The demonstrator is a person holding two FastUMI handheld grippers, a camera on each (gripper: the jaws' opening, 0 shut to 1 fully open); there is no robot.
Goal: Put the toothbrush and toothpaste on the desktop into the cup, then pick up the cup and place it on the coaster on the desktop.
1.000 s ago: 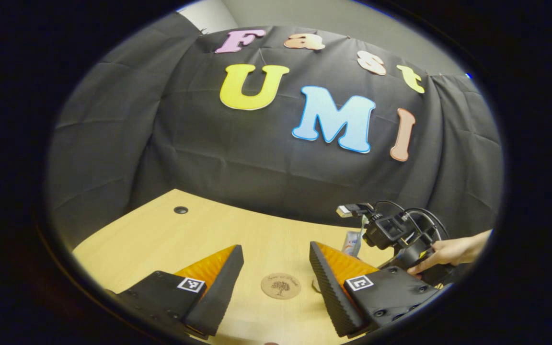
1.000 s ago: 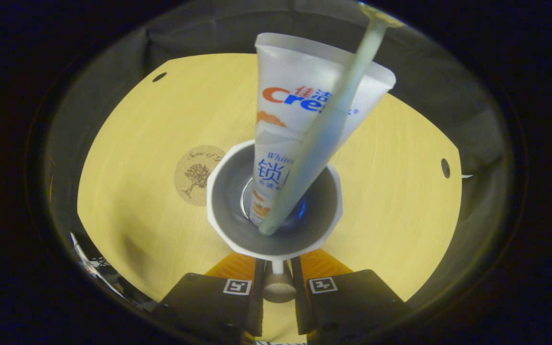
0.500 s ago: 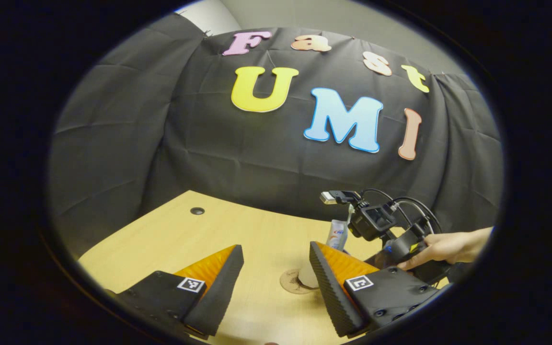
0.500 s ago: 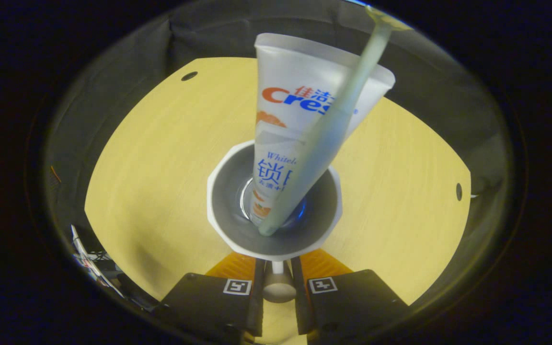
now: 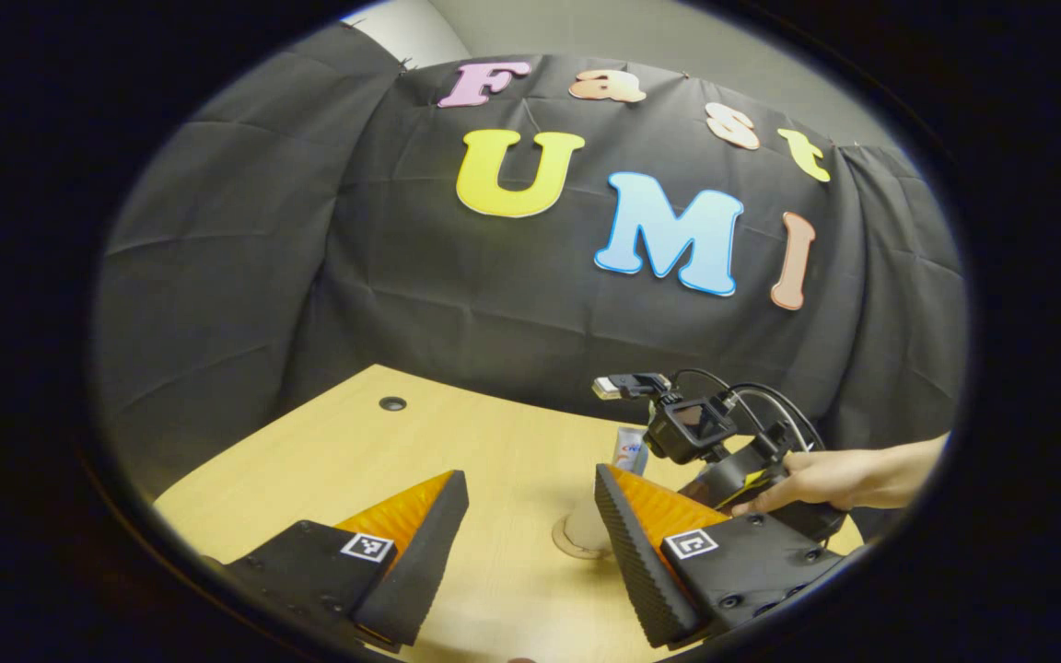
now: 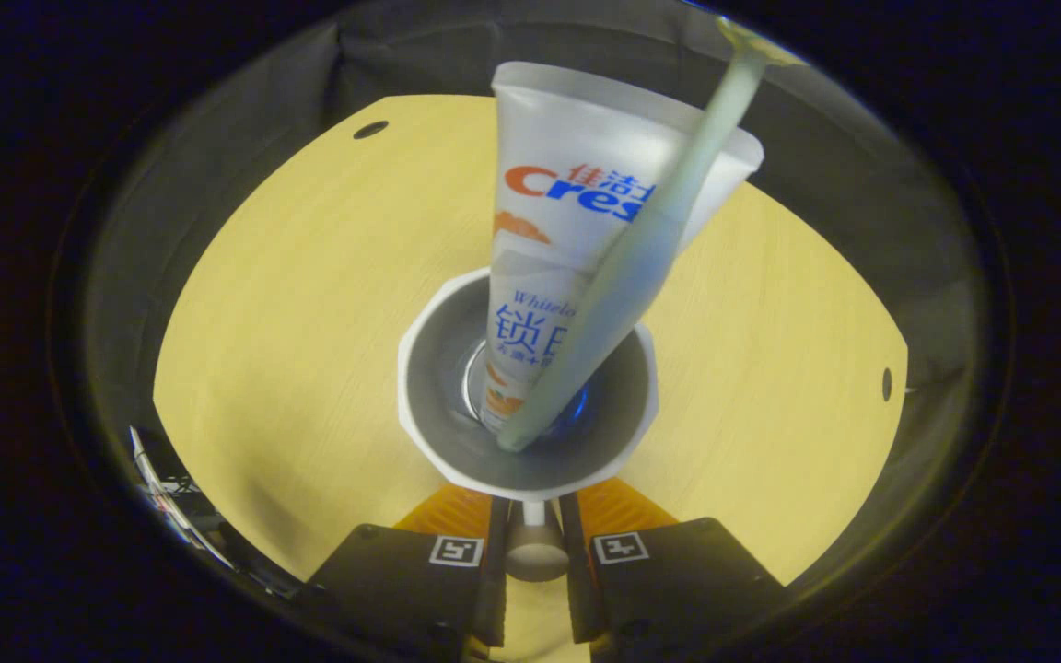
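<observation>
Both task items already stand in the cup (image 6: 527, 387): the toothpaste tube (image 6: 586, 230) and the toothbrush (image 6: 641, 249) lean out over its rim, directly ahead of the right hand-held gripper (image 6: 530, 543), whose fingers are clamped on the cup's handle. One second ago the round coaster lay in plain sight just left of the cup in the right gripper view; it has since dropped out of sight under the cup. In the left gripper view the coaster (image 5: 567, 545) was bare a second ago and now carries the cup's base (image 5: 584, 529), a sliver of its edge showing just ahead of the left hand-held gripper (image 5: 530, 516) and partly hidden behind one of its fingers. That gripper hovers with its fingers well apart, holding nothing, above the wooden surface (image 5: 355, 460). The other gripper, and the hand (image 5: 816, 479) that holds it, appear farther right. Judged from this, the cup sits over the coaster and is probably set down; releasing the handle is what remains. Whether the base is centred cannot be told.
</observation>
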